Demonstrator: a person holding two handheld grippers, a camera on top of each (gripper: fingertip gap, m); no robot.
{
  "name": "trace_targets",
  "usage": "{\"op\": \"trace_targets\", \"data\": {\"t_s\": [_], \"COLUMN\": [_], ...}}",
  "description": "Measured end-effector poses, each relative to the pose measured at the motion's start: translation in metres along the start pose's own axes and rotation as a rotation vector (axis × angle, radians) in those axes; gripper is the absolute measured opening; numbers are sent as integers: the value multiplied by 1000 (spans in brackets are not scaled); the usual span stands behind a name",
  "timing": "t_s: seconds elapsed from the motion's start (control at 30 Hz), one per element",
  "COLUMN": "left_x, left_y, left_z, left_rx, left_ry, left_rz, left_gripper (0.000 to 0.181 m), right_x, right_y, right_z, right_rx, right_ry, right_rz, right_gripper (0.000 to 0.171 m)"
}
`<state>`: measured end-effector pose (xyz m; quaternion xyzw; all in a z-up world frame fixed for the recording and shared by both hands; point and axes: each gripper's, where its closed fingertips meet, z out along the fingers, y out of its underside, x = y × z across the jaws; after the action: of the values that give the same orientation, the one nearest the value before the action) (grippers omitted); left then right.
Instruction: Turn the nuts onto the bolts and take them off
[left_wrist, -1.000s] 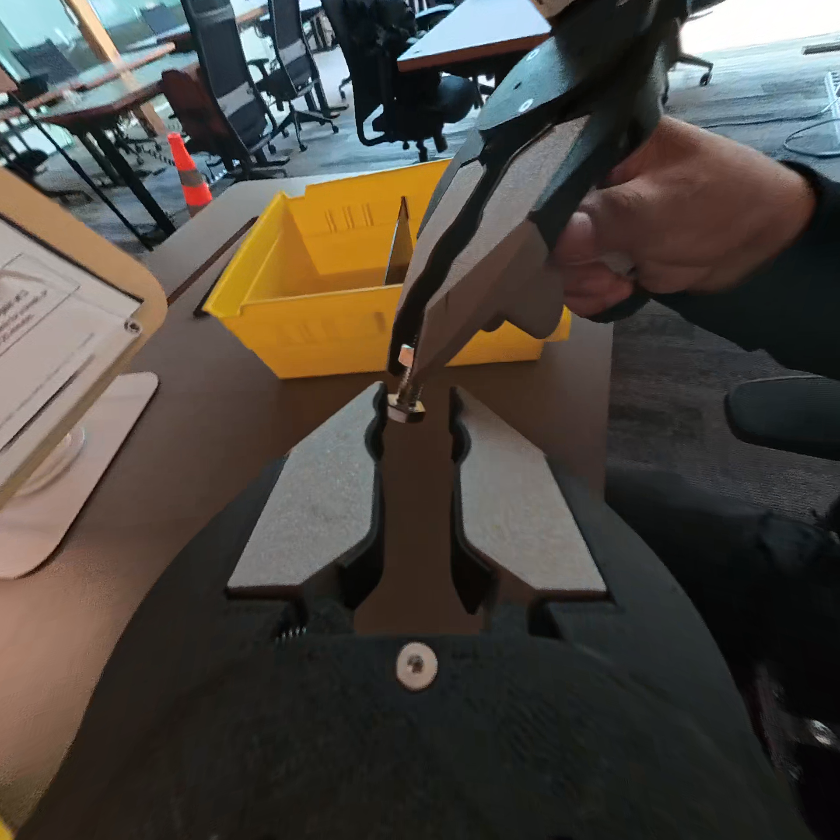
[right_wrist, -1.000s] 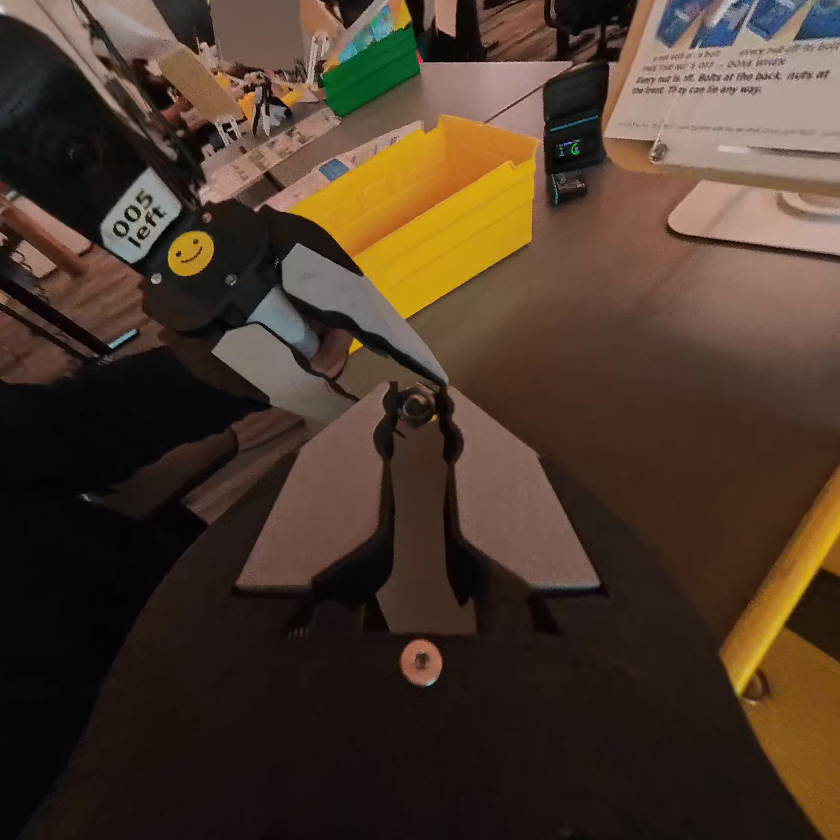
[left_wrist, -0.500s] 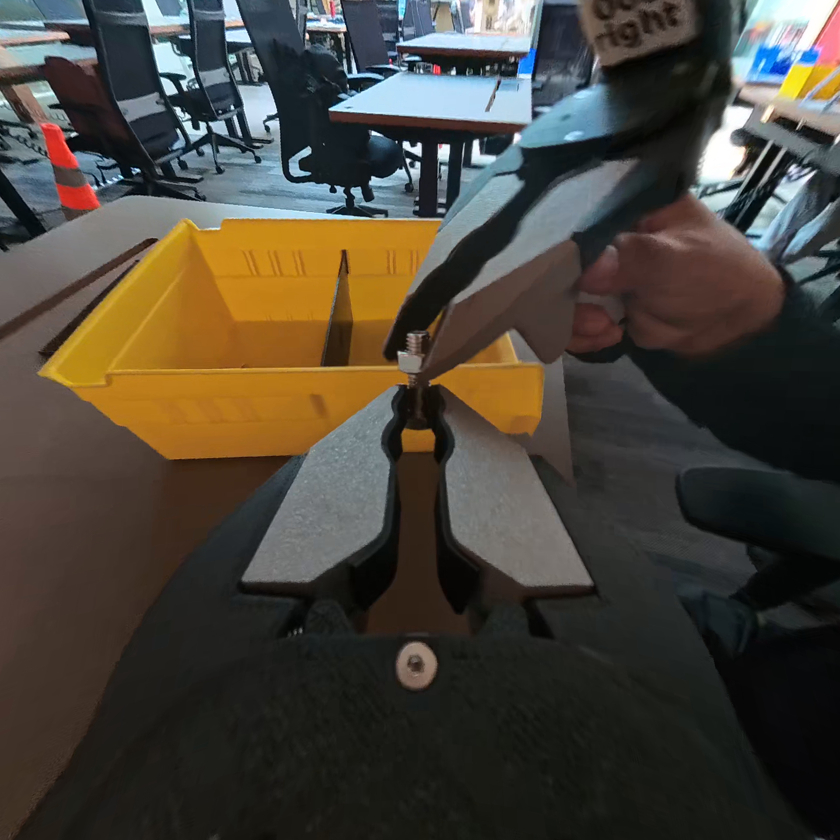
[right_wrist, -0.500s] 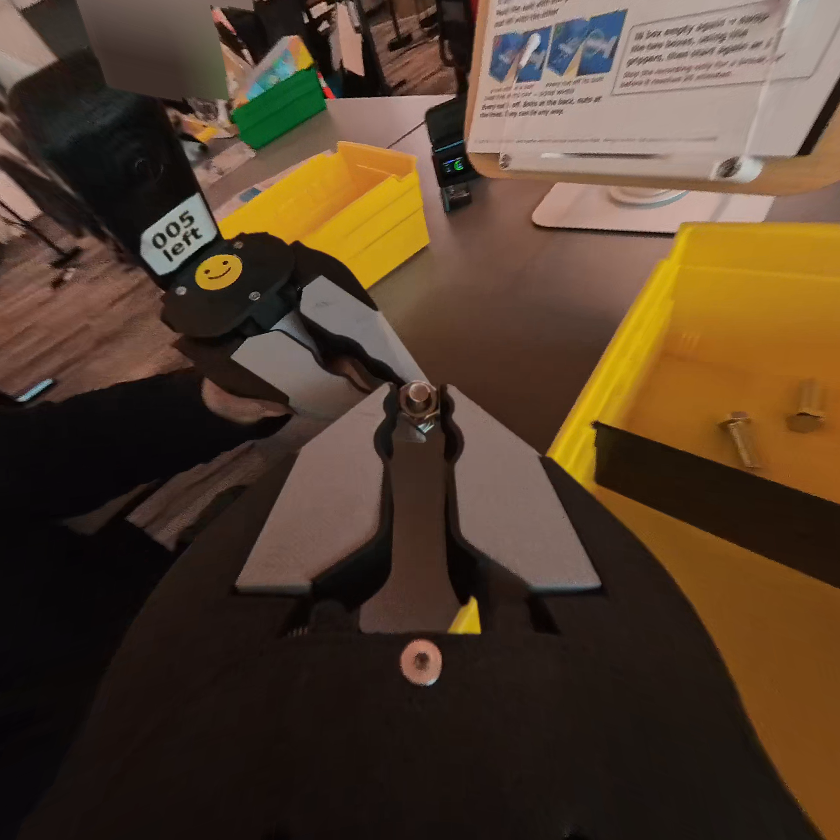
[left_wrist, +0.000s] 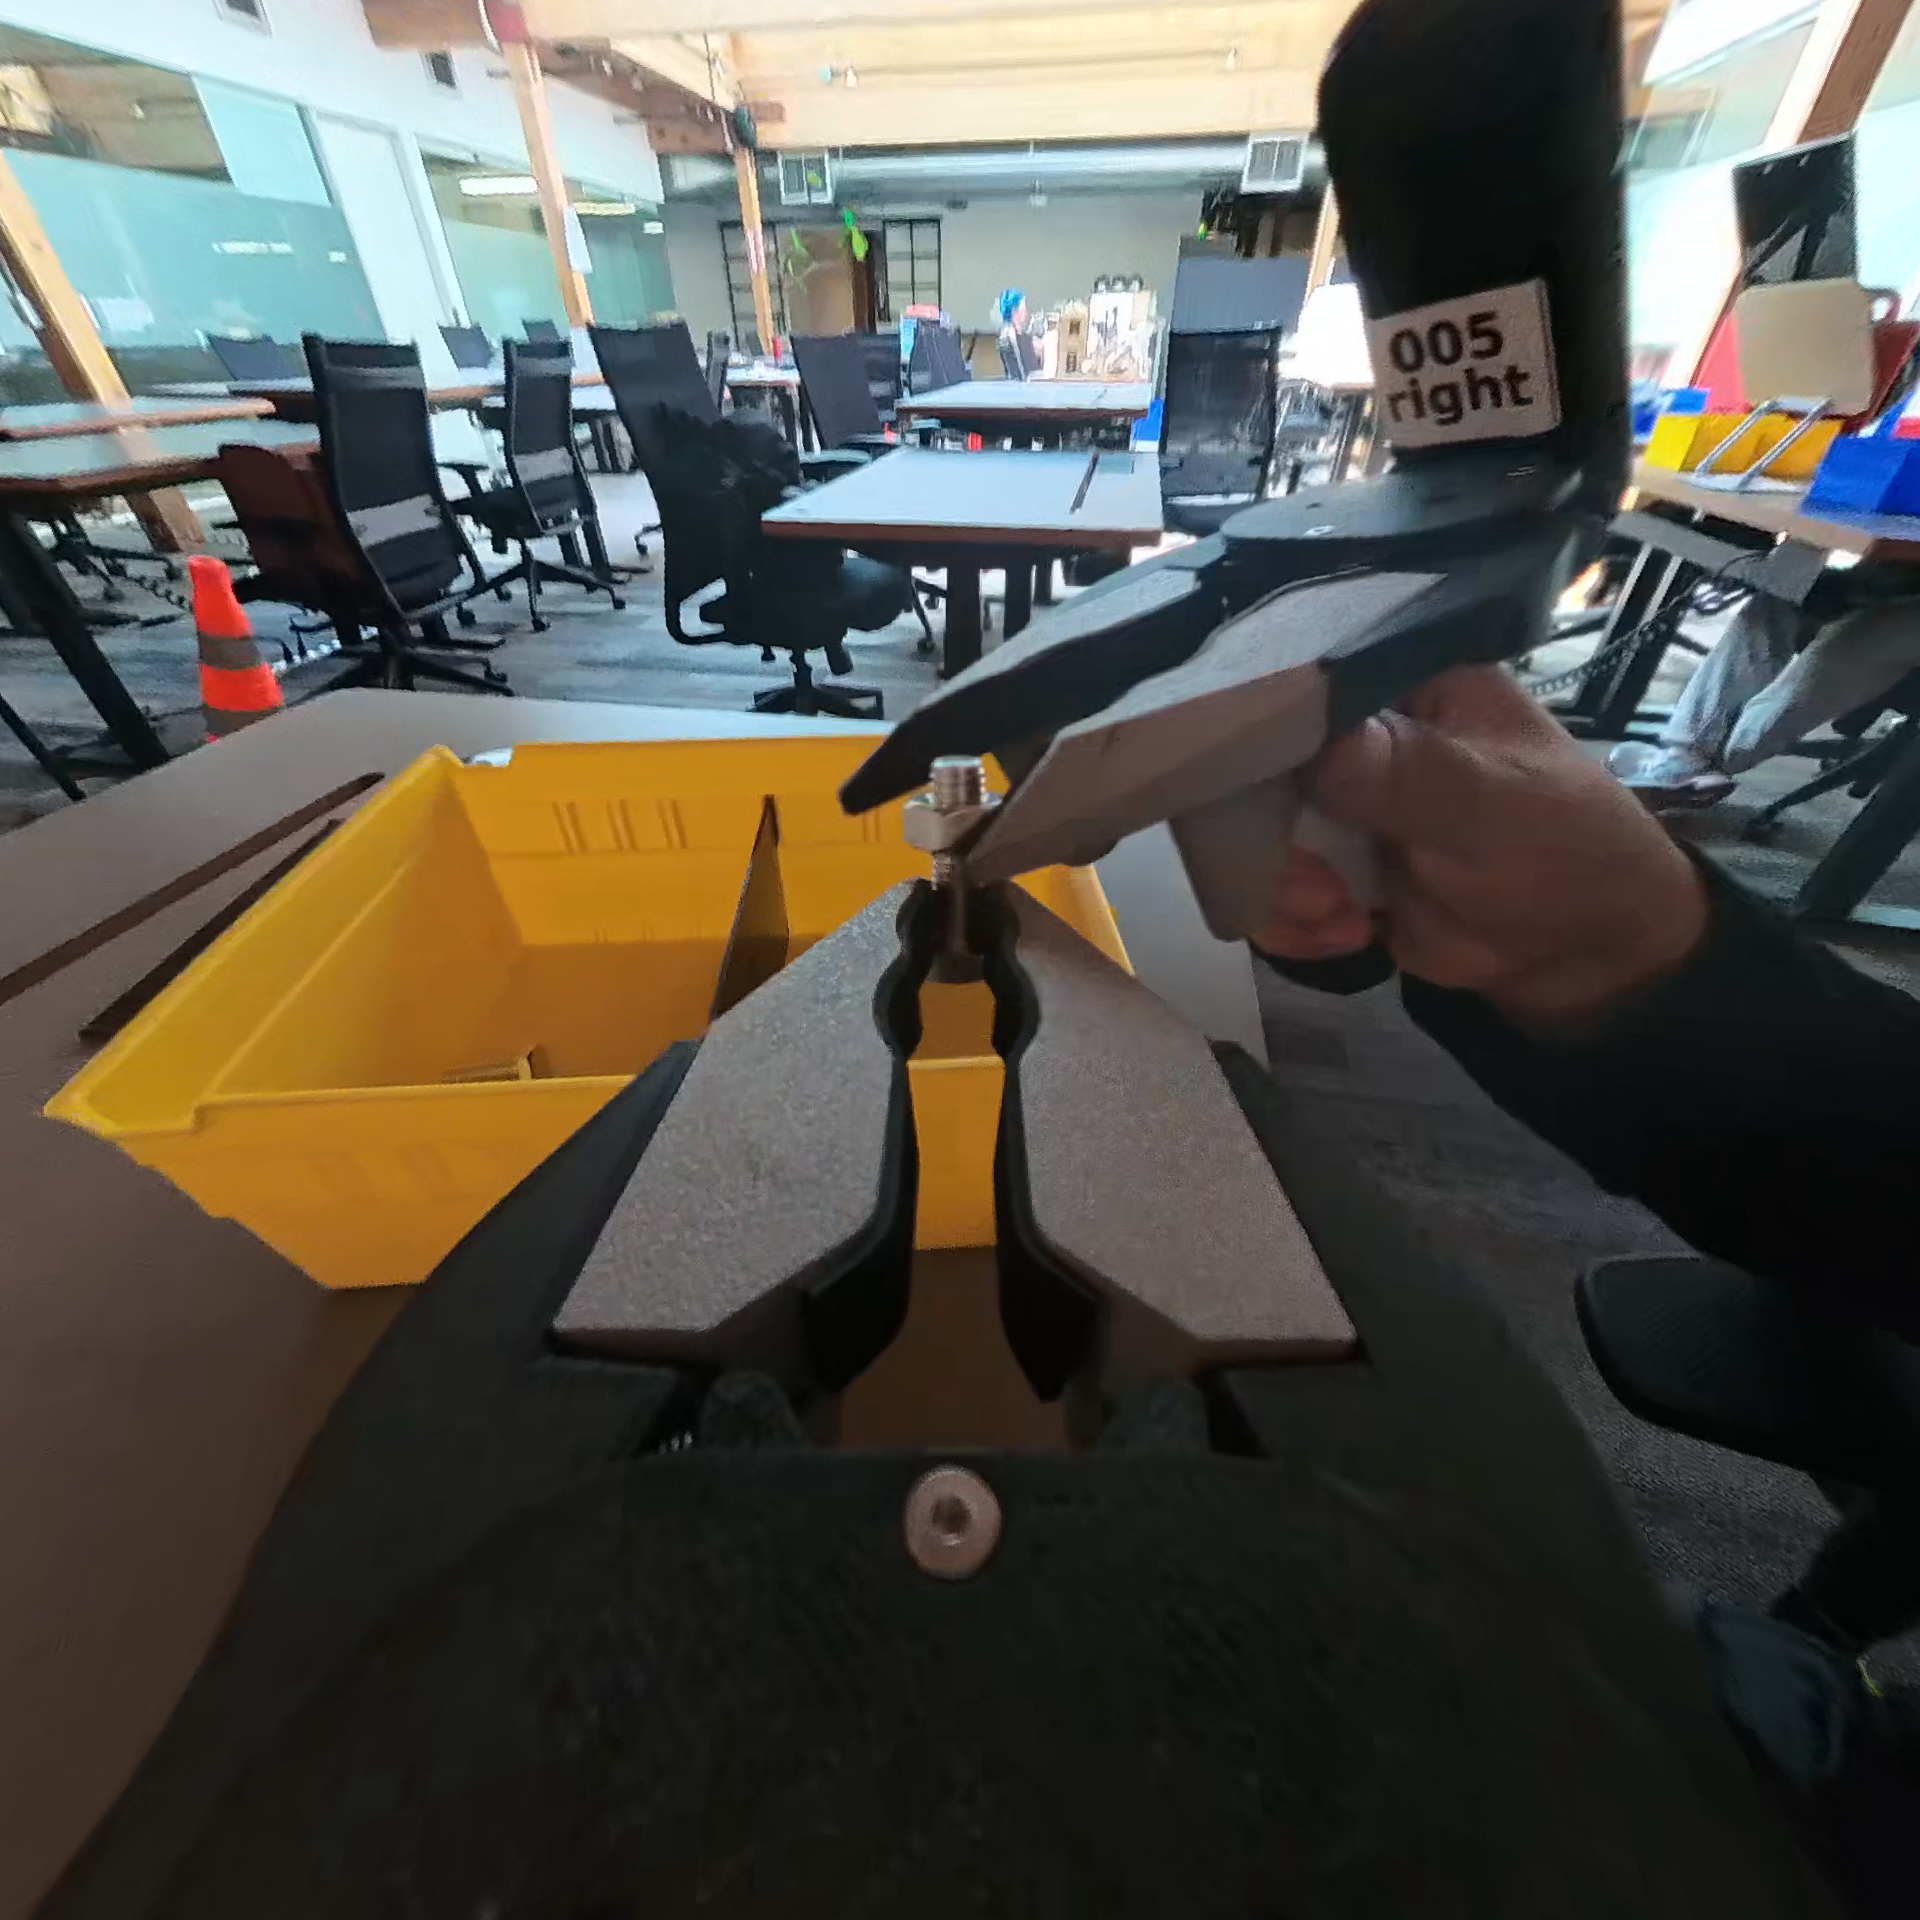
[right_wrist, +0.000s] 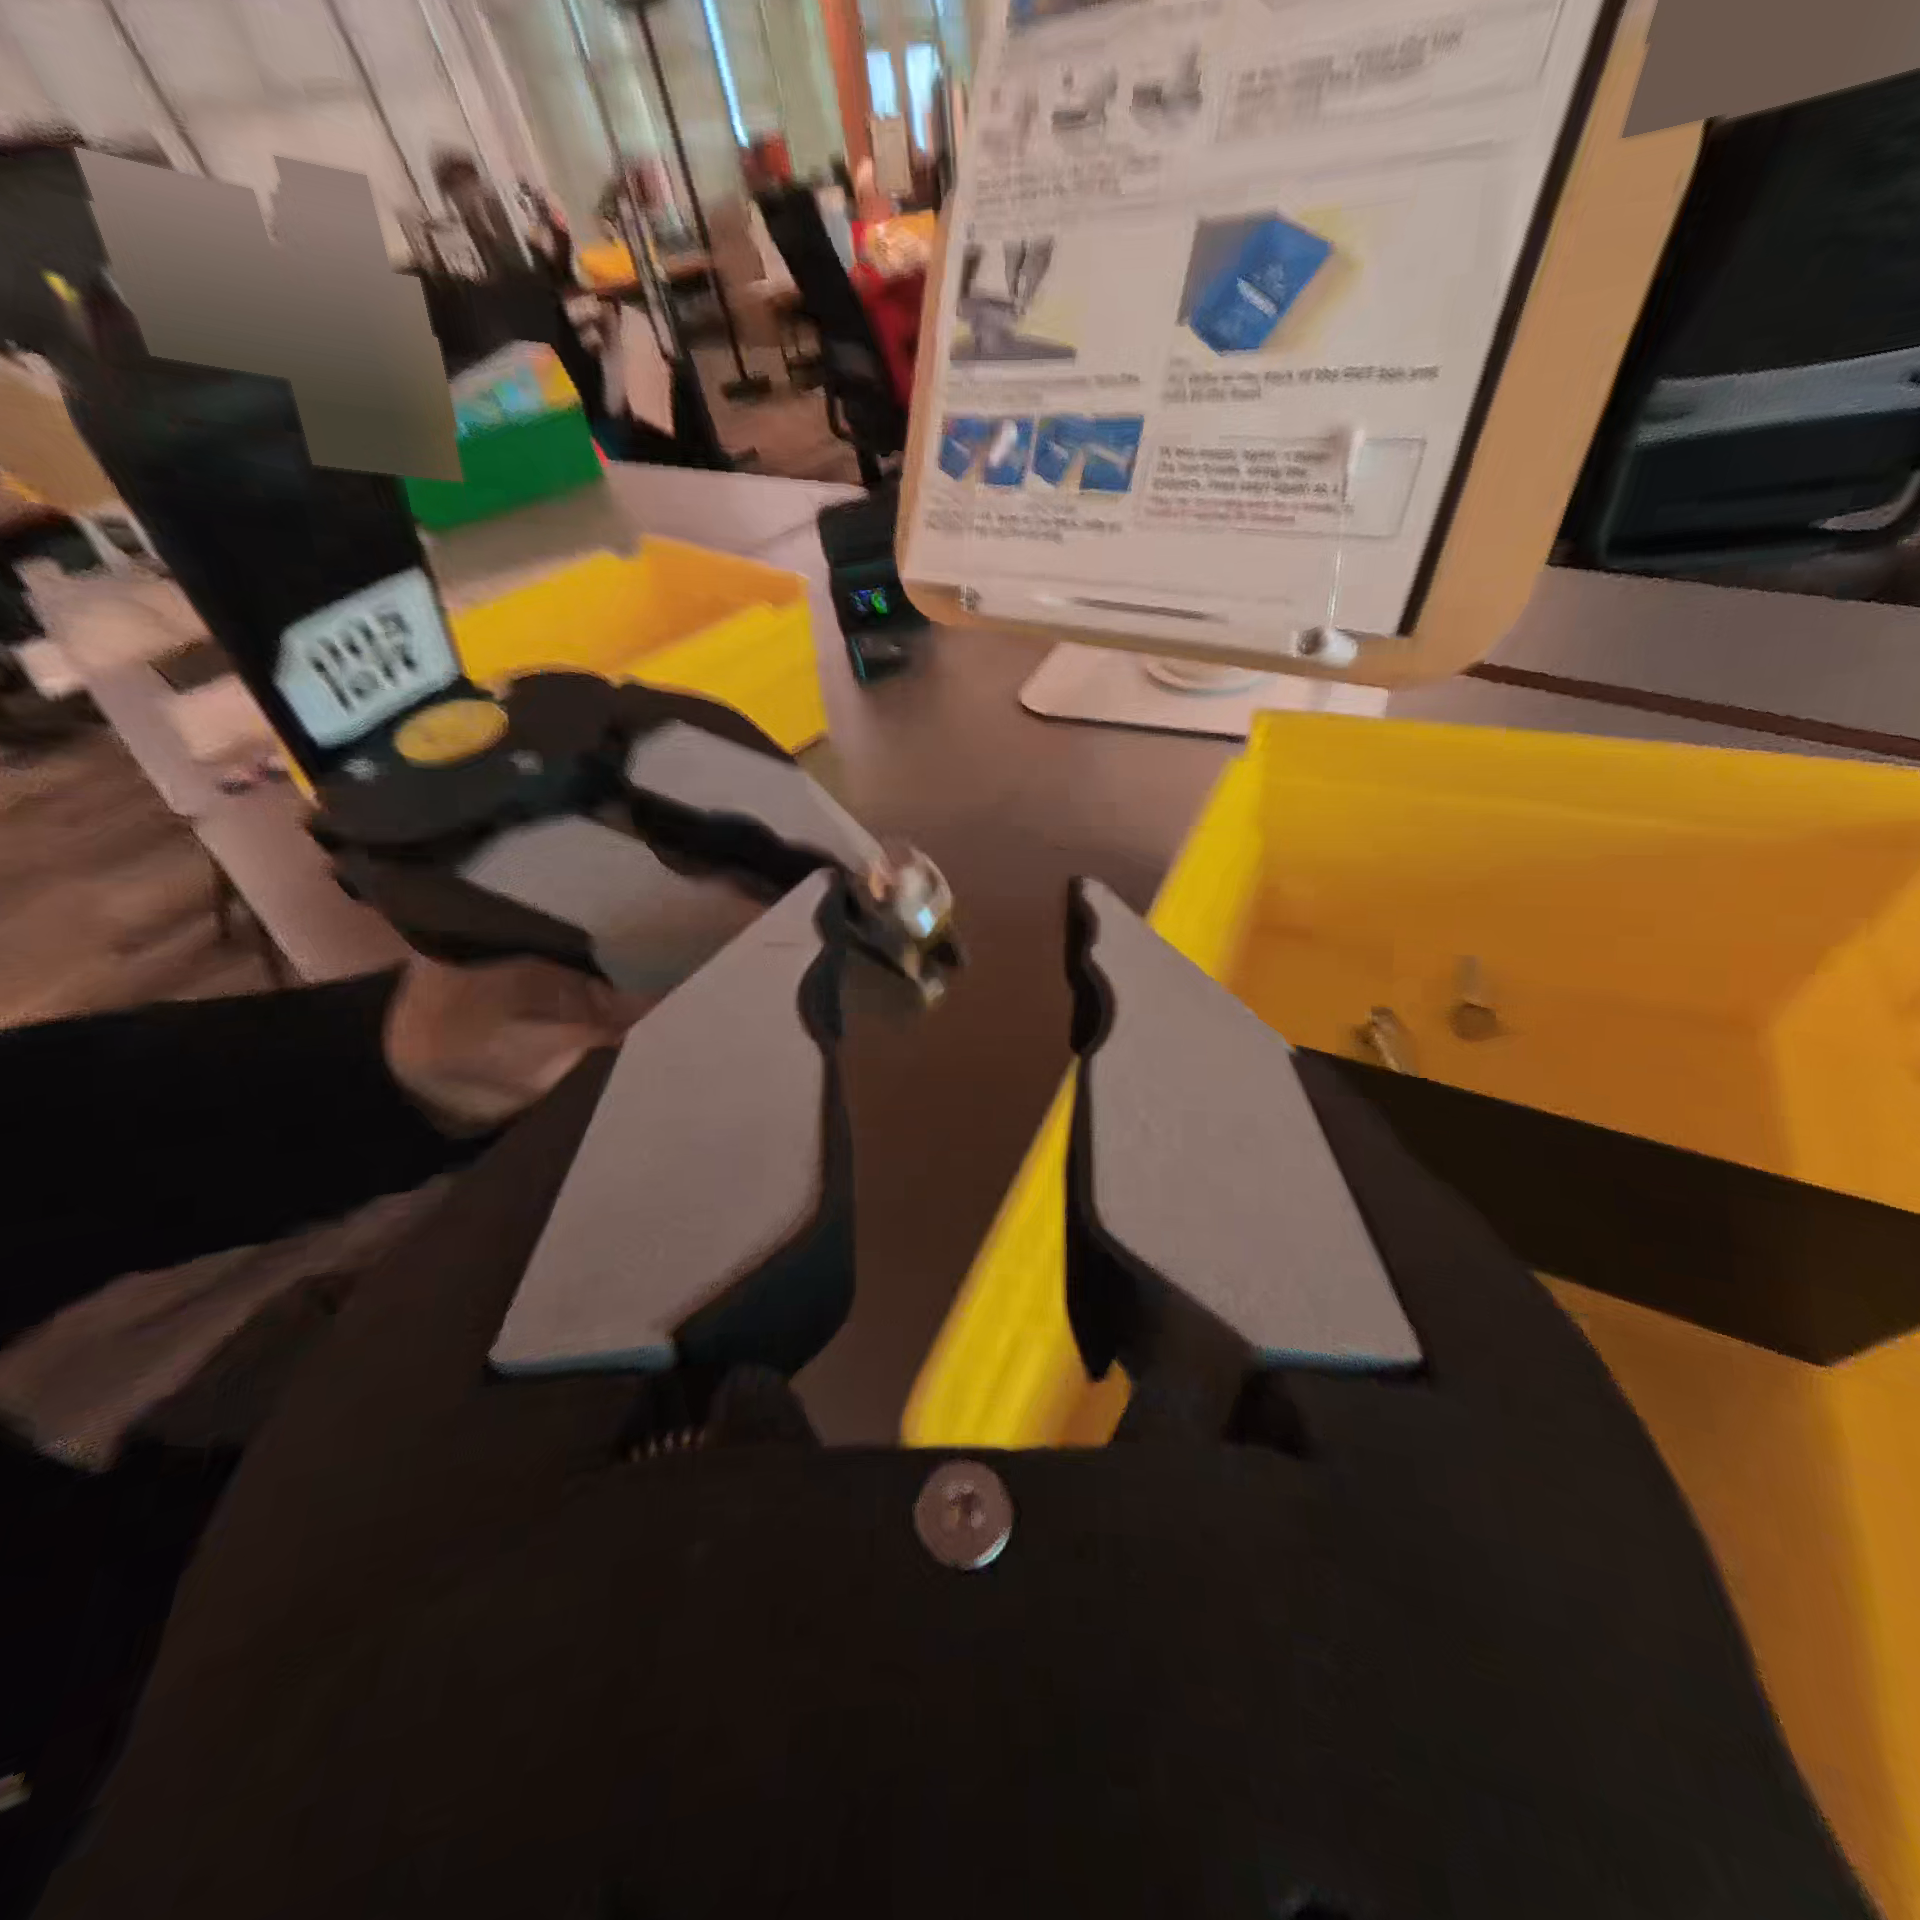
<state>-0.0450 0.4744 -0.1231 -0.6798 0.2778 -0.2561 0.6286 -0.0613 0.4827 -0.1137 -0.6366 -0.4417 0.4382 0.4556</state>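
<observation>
Left wrist view: left gripper (left_wrist: 951, 935) clamps bolt (left_wrist: 954, 821) above yellow bin (left_wrist: 312, 1060); right gripper (right_wrist: 951, 935) spread wide beside nut (left_wrist: 938, 823).

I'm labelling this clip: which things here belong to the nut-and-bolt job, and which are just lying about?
Job: silver threaded bolt, clamped by jaws of left gripper; silver hex nut on it; open right gripper; yellow plastic bin with black divider; loose silver bolts inside.
Lying about: orange traffic cone; black office chairs; white instruction board; green plastic box.
</observation>
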Motion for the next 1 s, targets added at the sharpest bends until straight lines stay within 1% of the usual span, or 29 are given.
{"op": "trace_targets", "data": {"t_s": [0.03,0.07,0.1,0.13,0.17,0.2,0.23,0.27,0.33,0.37,0.4,0.43,0.47,0.5,0.57,0.6,0.63,0.7,0.73,0.77,0.8,0.83,0.87,0.9,0.97,1.0], "left_x": [-5,-5,-7,-7,-6,-4,-1,2,4,1,-6,-10,-10,-9,-7,-4,-3,-2,-4,-8,-12,-13,-15,-17,-17,-18], "left_y": [0,-2,-3,-3,-2,0,2,2,0,-2,1,2,2,2,4,3,3,2,4,7,10,10,10,11,12,12], "left_z": [0,-2,-3,-4,-2,1,3,5,5,3,2,1,0,0,5,8,11,13,15,17,18,18,18,19,20,21], "left_rx": [4,26,39,46,36,31,27,23,29,34,18,21,31,29,18,23,20,21,9,-3,-5,3,3,-2,-6,-5], "left_ry": [-21,-9,-12,-7,-1,1,9,14,6,-9,-38,-38,-23,-22,-26,-16,-16,-20,-31,-42,-52,-40,-41,-53,-57,-64], "left_rz": [-1,-4,-25,-29,-27,-20,-15,-9,9,6,8,8,-20,-20,5,3,9,17,17,14,8,-9,-20,-8,0,0], "left_gripper": [6,6,6,6,6,6,6,6,7,6,6,6,6,6,6,6,6,6,6,6,6,6,6,6,6,6], "right_x": [9,24,41,47,32,11,-8,-18,-14,-5,7,22,42,49,13,-3,-10,3,13,18,25,38,48,51,36,30], "right_y": [4,10,14,13,7,-7,-19,-25,-17,-8,0,5,8,6,-9,-15,-16,-8,-3,1,8,13,15,15,8,4], "right_z": [-5,-13,-21,-26,-25,-23,-21,-17,-4,-2,-4,-11,-20,-26,-21,-16,-9,2,2,-1,-7,-13,-19,-22,-22,-20], "right_rx": [6,-5,-3,7,29,85,136,147,75,29,0,-12,-5,22,83,99,89,24,4,-2,-13,-11,8,25,61,75], "right_ry": [24,83,171,198,112,-4,-90,-126,-74,-26,18,79,180,216,10,-59,-73,24,50,26,11,45,88,91,1,-20], "right_rz": [31,60,46,39,46,57,57,49,9,-8,-3,16,6,3,30,25,3,-41,-36,9,62,79,68,71,83,77], "right_gripper": [47,23,20,16,20,29,33,34,34,30,44,30,23,16,31,36,39,34,36,43,39,15,14,23,33,35]}}
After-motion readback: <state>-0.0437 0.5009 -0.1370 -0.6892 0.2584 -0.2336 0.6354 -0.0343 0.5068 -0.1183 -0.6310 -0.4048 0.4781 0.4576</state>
